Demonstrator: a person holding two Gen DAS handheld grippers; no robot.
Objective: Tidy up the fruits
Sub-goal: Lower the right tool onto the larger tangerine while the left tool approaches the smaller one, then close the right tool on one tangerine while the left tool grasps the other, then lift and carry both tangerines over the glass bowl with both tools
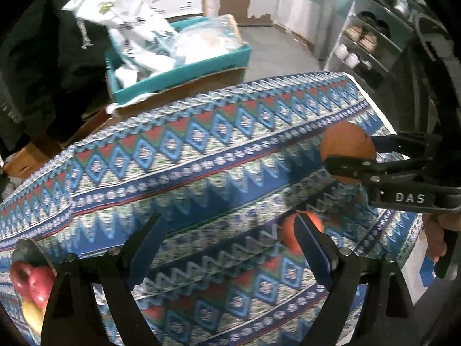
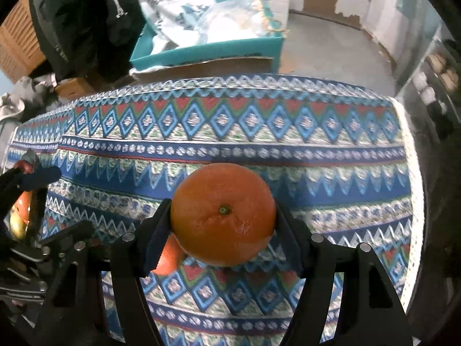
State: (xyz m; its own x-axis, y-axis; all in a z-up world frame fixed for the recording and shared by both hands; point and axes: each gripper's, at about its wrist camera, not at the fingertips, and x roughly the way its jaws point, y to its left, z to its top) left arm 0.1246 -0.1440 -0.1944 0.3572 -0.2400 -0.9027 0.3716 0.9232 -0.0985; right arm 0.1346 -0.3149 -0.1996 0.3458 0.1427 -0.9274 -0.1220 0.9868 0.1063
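Right tongs (image 2: pixel 223 225) clamp the orange (image 2: pixel 223 213), lifted off the counter (image 2: pixel 259 150); left tongs (image 1: pixel 230 248) wide, empty. Next: carry to the fruit plate (image 1: pixel 31 250).

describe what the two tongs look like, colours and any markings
Both are matte black, two-fingered tools with silver pivot pins along angular linkage arms. The left tongs carry flat dark blue pads on their inner faces. The right tongs have the same build, and white letters "DAS" show on the side of their body. No sleeves or cables are clearly visible.

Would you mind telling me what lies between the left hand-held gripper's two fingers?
Only bare patterned tablecloth, seen in the left wrist view; a second orange sits behind its right finger.
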